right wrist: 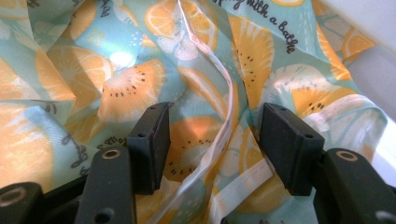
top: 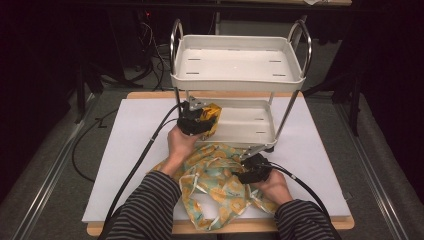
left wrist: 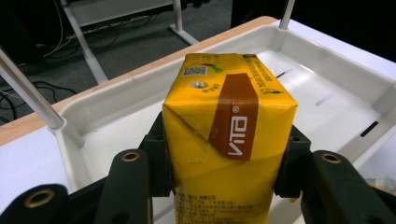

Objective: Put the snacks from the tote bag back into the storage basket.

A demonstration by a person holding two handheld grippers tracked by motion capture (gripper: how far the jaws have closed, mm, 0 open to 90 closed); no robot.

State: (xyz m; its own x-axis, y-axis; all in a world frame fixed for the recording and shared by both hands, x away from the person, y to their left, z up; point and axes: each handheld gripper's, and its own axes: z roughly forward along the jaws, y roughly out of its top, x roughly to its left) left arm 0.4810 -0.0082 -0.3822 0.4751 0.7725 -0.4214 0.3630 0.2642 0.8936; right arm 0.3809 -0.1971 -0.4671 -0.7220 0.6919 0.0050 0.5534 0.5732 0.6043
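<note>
A yellow drink carton [left wrist: 224,135] with a brown stripe sits clamped between the jaws of my left gripper [left wrist: 226,161]. In the high view my left gripper [top: 200,122] holds the carton [top: 211,120] at the left front corner of the white cart's lower tray [top: 250,122]. My right gripper [right wrist: 212,140] stands open, its jaws low over a crumpled teal cloth bag with orange fruit print [right wrist: 196,84]. From above, my right gripper [top: 250,172] rests at the right side of that bag [top: 215,185], on the white table top.
The small two-tier white cart has an upper tray [top: 237,65] with metal posts and handles [top: 176,30]. It stands at the back of the white board [top: 135,150] on the wooden table. Black cables [top: 135,170] trail from both grippers. Dark floor surrounds the table.
</note>
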